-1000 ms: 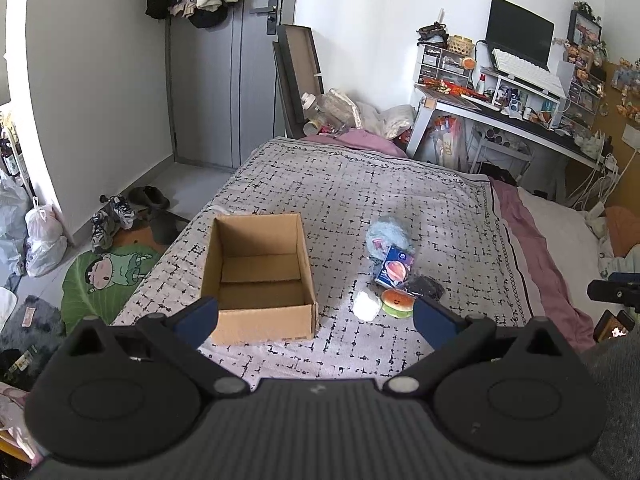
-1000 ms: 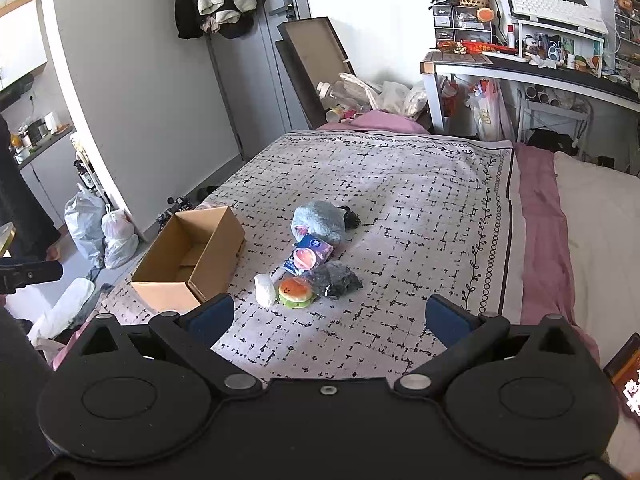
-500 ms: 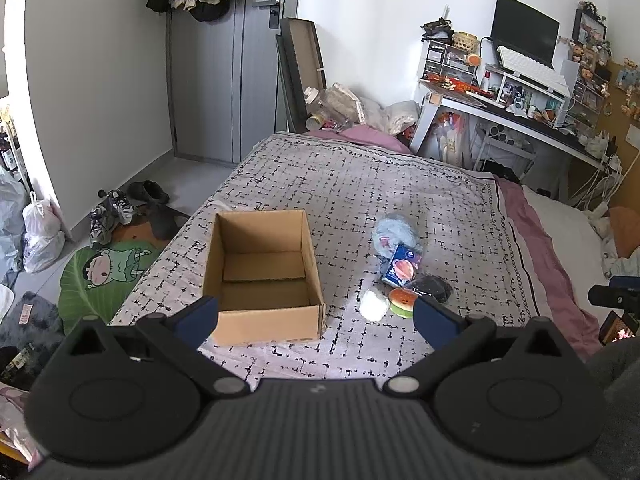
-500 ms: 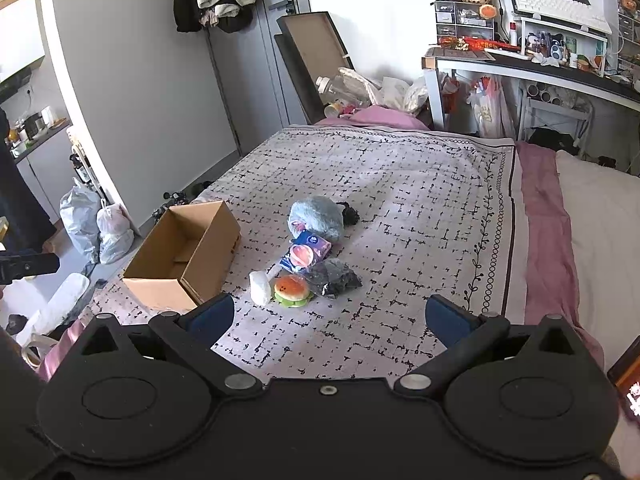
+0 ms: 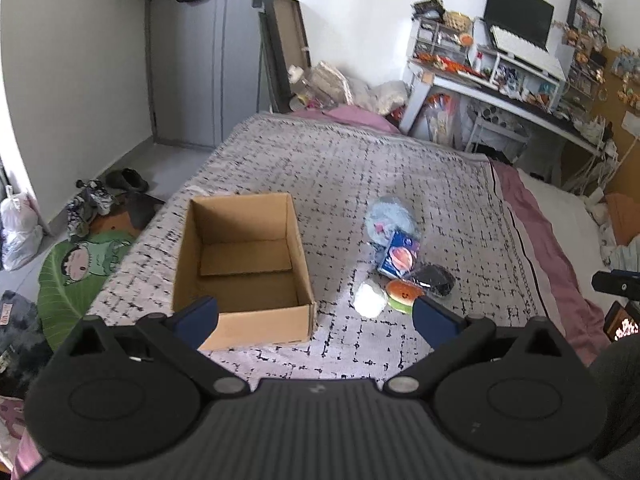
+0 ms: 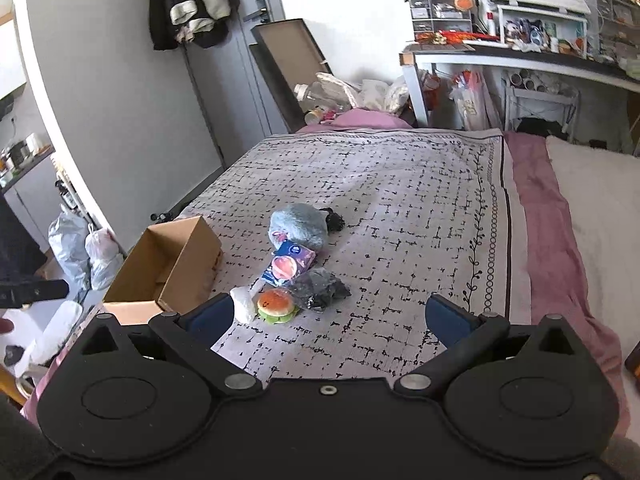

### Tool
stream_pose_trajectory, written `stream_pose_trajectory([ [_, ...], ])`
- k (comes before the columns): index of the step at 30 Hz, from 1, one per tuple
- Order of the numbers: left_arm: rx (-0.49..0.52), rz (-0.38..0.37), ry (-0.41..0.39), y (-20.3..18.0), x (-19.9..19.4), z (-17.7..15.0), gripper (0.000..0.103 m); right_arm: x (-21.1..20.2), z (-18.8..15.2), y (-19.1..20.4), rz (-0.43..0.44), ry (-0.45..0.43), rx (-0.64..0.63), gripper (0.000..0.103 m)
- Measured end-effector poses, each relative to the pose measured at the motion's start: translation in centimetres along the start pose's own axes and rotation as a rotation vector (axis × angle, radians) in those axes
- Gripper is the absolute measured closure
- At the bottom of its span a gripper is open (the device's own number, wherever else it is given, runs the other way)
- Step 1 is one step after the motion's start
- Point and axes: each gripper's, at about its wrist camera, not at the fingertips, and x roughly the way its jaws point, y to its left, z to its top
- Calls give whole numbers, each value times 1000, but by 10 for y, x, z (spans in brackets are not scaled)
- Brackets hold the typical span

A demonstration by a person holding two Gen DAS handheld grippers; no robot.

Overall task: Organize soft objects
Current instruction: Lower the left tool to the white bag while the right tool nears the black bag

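Observation:
An open, empty cardboard box point(image 5: 244, 264) point(image 6: 168, 268) stands on the bed. To its right lies a cluster of soft things: a blue plush point(image 5: 390, 216) point(image 6: 298, 226), a blue tissue pack point(image 5: 400, 254) point(image 6: 288, 264), a burger toy point(image 5: 402, 294) point(image 6: 276, 306), a white pad point(image 5: 370, 300) point(image 6: 245, 304) and a black bagged item point(image 5: 434, 280) point(image 6: 320, 290). My left gripper point(image 5: 316, 316) is open and empty above the box's near edge. My right gripper point(image 6: 328, 318) is open and empty, just short of the cluster.
The patterned bedspread point(image 6: 400, 200) covers the bed, with a pink sheet point(image 6: 548, 216) on the right. A cluttered desk point(image 5: 500, 92) stands at the far right. Shoes, bags and a green mat point(image 5: 76, 264) lie on the floor at left.
Both grippers have moved forward and closer to the bed, so the box and the cluster appear larger. Both stay open and nothing on the bed has moved.

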Motion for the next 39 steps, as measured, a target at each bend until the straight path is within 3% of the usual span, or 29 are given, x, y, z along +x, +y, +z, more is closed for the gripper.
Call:
stream_pose_trajectory([
  [10, 6, -51, 6, 3, 43, 13, 3, 26, -1, -15, -28, 15, 71, 1],
  [23, 128, -137, 15, -14, 88, 35, 7, 67, 8, -15, -50, 76, 109, 7],
  [39, 255, -232, 109, -45, 146, 30, 30, 126, 15, -1, -24, 171, 135, 20],
])
